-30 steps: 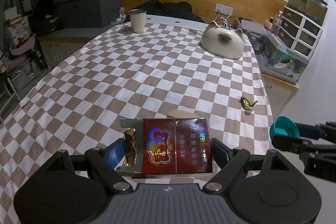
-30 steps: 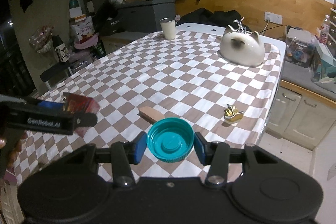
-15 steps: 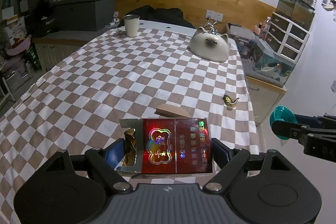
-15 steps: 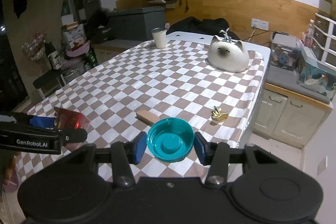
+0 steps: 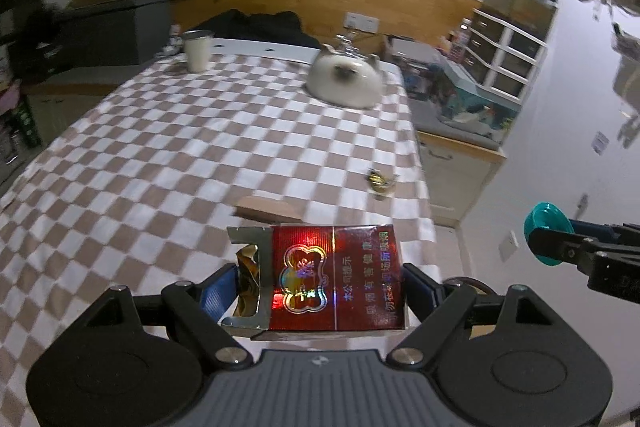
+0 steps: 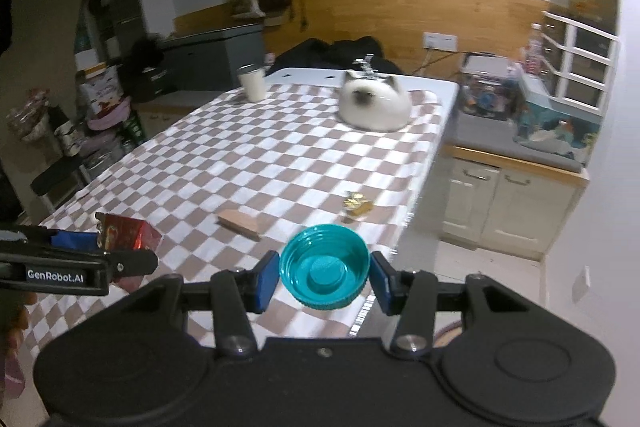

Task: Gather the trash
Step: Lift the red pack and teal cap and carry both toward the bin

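My left gripper [image 5: 320, 287] is shut on a red cigarette pack [image 5: 332, 279] with its lid open and gold foil showing; it hangs above the near edge of the checked table [image 5: 180, 155]. My right gripper [image 6: 325, 277] is shut on a teal plastic lid [image 6: 324, 267], hollow side up, just off the table's near right corner. In the left wrist view the right gripper [image 5: 560, 245] and the teal lid [image 5: 546, 223] appear at the right. The left gripper [image 6: 80, 259] and the cigarette pack [image 6: 124, 233] show at the left of the right wrist view. A gold wrapper [image 6: 357, 203] and a small tan wooden piece [image 6: 240, 221] lie on the cloth.
A white cat-shaped pot [image 5: 344, 81] and a pale cup [image 5: 197, 51] stand at the table's far end. Cream cabinets [image 6: 512, 203] with cluttered tops line the right wall. Bags and shelves [image 6: 92, 115] crowd the left. Bare floor [image 6: 480, 267] lies between table and cabinets.
Both grippers have drawn back from the table with their loads still held, so the table looks farther away. The right gripper now hangs past the table's corner over the floor.
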`<state>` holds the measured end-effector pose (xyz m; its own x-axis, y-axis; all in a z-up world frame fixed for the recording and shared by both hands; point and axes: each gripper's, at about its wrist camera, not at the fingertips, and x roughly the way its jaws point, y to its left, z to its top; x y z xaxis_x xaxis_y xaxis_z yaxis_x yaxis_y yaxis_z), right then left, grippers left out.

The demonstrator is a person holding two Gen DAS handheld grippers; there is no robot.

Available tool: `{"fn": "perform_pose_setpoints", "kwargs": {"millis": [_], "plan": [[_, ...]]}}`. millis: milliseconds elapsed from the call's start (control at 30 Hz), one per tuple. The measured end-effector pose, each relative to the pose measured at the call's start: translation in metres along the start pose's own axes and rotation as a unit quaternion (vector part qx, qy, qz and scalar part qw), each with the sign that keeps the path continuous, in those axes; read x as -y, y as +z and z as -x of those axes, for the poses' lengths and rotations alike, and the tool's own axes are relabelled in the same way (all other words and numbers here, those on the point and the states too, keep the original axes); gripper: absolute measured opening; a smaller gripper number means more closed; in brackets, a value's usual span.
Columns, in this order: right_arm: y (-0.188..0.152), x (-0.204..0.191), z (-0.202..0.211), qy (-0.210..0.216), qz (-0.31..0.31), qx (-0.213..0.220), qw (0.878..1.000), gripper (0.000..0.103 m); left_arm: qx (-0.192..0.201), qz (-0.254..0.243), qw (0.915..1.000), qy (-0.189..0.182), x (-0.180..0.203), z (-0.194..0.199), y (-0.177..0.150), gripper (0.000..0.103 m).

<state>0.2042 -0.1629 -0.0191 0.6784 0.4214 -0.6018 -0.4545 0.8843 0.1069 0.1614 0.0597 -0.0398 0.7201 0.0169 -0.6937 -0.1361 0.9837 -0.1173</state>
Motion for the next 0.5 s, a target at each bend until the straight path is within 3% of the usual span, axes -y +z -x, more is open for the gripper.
{"fn": "perform_pose_setpoints", "kwargs": {"millis": [500], "plan": [[-0.036, 0.121, 0.032, -0.086, -0.090, -0.011, 0.992, 0.049, -0.046, -0.077, 0.9937, -0.068, 0.123, -0.062, 0.009, 0.086]]}}
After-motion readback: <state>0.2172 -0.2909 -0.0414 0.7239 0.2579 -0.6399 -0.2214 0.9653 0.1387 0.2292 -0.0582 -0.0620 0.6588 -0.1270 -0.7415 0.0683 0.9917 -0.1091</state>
